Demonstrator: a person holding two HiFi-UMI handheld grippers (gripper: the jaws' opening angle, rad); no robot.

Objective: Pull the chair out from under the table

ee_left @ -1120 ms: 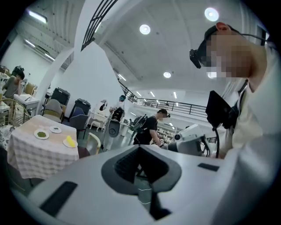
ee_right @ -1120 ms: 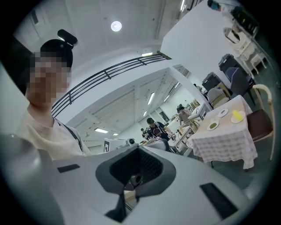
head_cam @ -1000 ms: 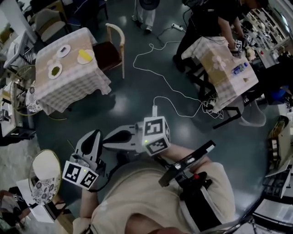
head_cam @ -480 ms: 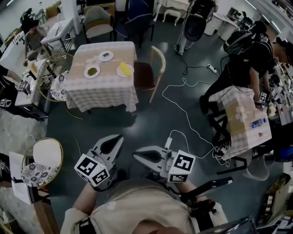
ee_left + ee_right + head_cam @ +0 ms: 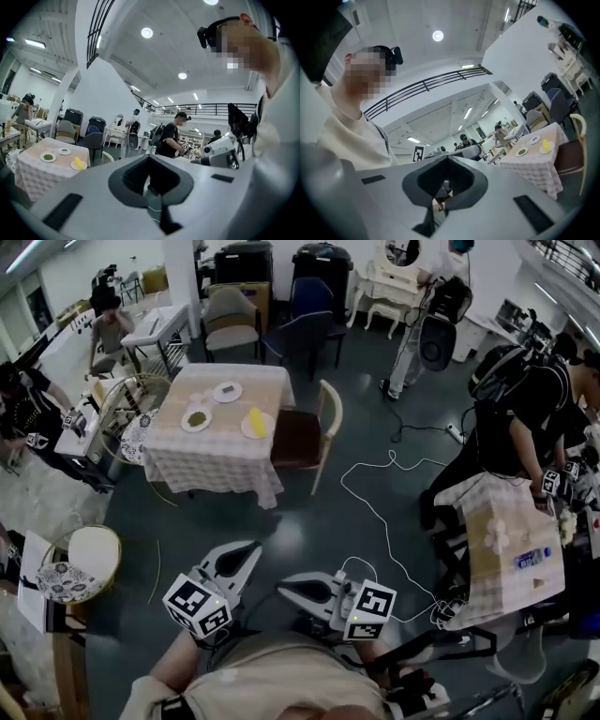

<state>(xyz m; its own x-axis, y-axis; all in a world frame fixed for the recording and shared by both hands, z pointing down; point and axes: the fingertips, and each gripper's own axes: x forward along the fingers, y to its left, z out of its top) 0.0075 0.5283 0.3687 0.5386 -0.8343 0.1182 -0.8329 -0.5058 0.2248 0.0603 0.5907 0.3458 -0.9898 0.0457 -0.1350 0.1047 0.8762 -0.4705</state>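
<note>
So the square table with the pale checked cloth (image 5: 216, 460) sits up-left of centre in the head view, three small round white plates (image 5: 196, 419) on top. The light wooden chair with the curved back and dark seat (image 5: 305, 432) is tucked against its right side, back turned away from it. A thin white cable (image 5: 342, 476) snakes over the floor right of the chair toward a second cloth-covered table (image 5: 487, 502) at the right edge, and the left gripper (image 5: 251, 551) and right gripper (image 5: 283, 585) sit side by side down front, well apart from the chair.
</note>
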